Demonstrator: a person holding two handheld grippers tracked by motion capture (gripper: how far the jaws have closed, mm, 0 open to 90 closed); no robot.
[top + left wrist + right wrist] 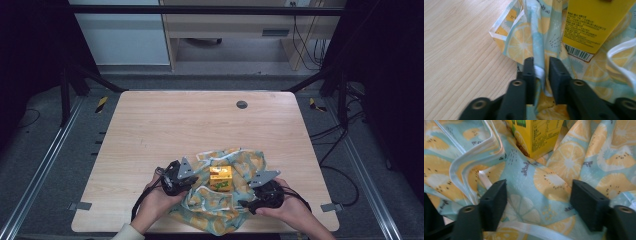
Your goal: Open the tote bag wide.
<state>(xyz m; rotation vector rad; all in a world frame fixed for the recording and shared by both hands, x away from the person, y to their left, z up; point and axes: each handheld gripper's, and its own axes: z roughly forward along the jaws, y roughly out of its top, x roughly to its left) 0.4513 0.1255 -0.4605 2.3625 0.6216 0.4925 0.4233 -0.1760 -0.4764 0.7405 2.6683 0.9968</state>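
Left gripper [541, 68] clamped on a fold of the lemon-print cloth [240, 165] near the table's [150, 125] front edge. Right gripper [539, 200] spread wide over the cloth, gripping nothing. Yellow carton [220, 178] upright on the cloth between them.

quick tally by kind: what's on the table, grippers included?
Fruit-print cloth bag: 1
Yellow carton, standing on the bag: 1
Grippers: 2, the left gripper with a fold of the bag between its jaws, the right gripper open over the bag
Total: 4
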